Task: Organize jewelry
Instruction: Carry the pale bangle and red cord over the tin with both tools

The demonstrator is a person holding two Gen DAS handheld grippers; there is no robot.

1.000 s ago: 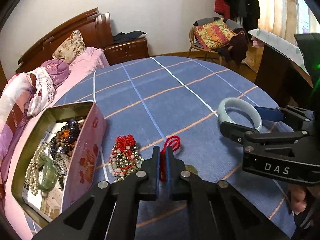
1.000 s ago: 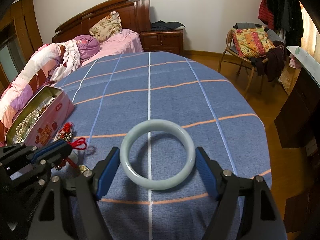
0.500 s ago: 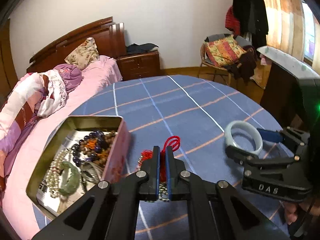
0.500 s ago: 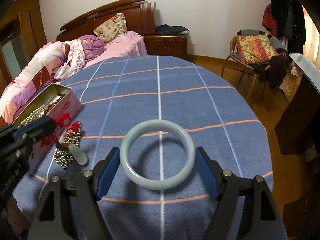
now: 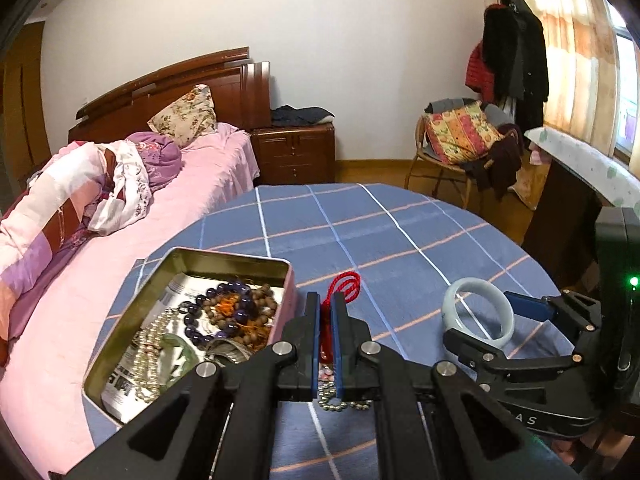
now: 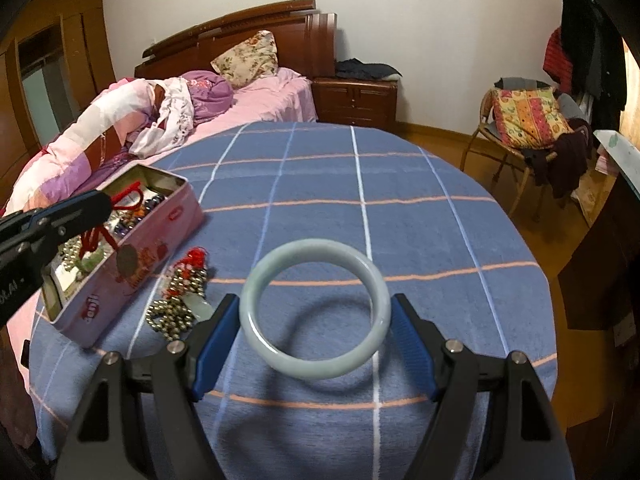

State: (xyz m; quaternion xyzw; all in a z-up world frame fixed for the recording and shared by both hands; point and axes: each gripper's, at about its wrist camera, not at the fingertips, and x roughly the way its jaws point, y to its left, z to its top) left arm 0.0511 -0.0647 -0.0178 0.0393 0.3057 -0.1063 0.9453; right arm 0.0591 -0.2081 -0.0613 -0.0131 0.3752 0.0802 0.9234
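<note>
My left gripper is shut on a red cord necklace and holds it in the air beside the open pink tin. From the right wrist view the cord hangs over the tin, with a round pendant dangling. The tin holds pearls, dark beads and a green bangle. My right gripper is shut on a pale jade bangle, held above the tablecloth; it also shows in the left wrist view. A beaded necklace with red tassels lies beside the tin.
The round table has a blue checked cloth. A bed with pink bedding stands close behind the tin. A chair with a cushion and a dark cabinet stand to the right.
My left gripper has risen and moved left with the red cord, lifting its pendant off the table to over the tin. The right gripper still holds the bangle, slightly higher.
</note>
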